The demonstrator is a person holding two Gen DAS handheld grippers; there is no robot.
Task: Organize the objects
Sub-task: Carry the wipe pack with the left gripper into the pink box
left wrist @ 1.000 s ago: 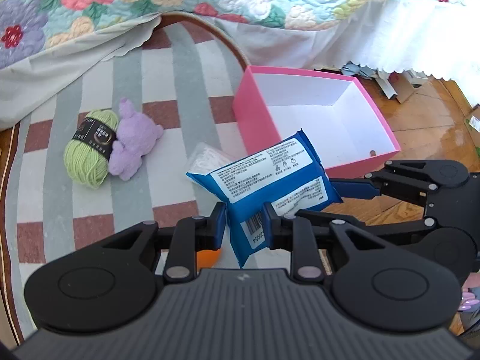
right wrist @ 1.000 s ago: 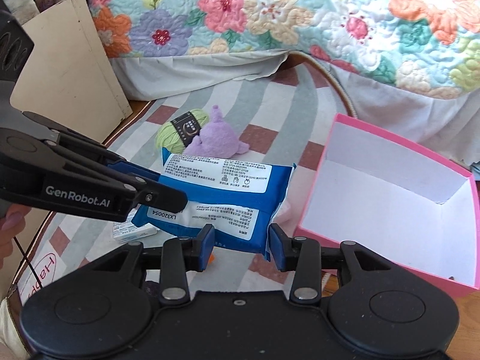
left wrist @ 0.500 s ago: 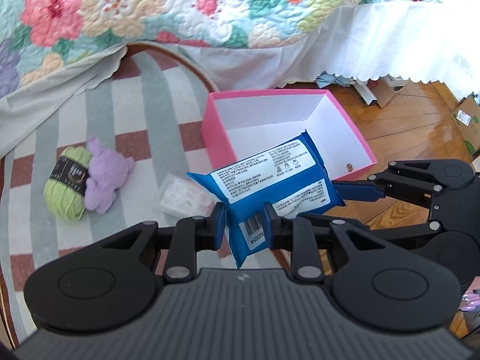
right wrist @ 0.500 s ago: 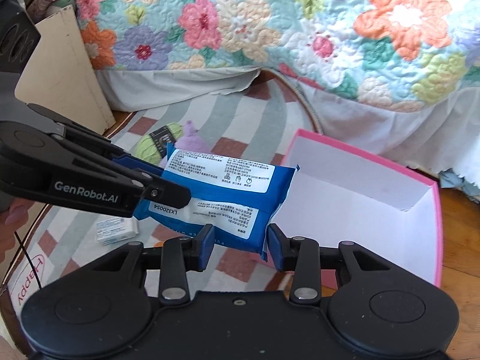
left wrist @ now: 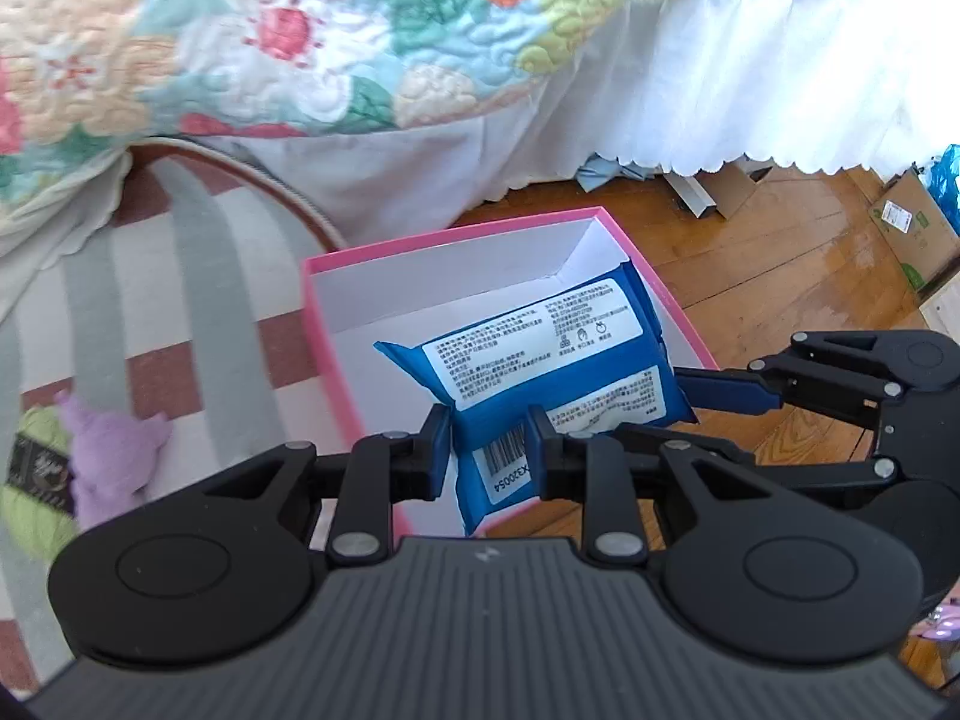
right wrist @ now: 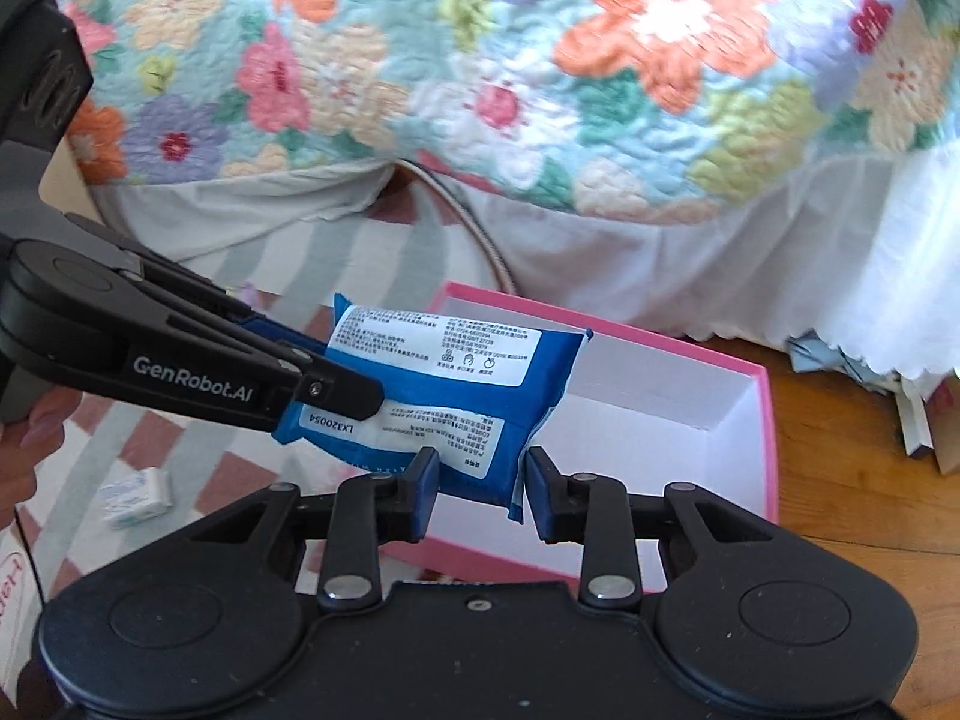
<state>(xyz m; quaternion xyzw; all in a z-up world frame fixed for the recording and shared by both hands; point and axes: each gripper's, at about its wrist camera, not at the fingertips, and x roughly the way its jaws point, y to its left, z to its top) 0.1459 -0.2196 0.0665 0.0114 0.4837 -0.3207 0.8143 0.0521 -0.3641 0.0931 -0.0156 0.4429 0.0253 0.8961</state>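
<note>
The left gripper (left wrist: 487, 441) is pinching the near end of a blue pack of wipes (left wrist: 540, 360), its two blue pads pressed into the wrapper on either side of the barcode strip, so the film bulges out above them. The right gripper (right wrist: 477, 483) has just been closing its jaws on the other end of the same pack (right wrist: 456, 384); its pads now touch both faces of the wrapper near the crimped seam, and it looks like a pinch too, if a lighter one. Held between the two tools, the pack hangs in the air just ahead of both, over the open pink box (left wrist: 336, 324), which sits partly on the striped rug (left wrist: 198, 276) and partly on the wooden floor (left wrist: 810, 252). The pack looks light and soft: a slack, glossy film around a squashy stack, likely to slip or sag if gripped only by a corner. The flat ends, where the film is thin, seem the safest holds. Its long axis runs from one gripper across to the other, roughly along the box's length, with the white printed label (left wrist: 528, 354) facing up and the far seam pointing toward the bed's flowered quilt (right wrist: 480, 60). Beside the left gripper, off on the rug, lie a purple plush toy (left wrist: 114, 450) and a green ball of yarn (left wrist: 30, 480).
</note>
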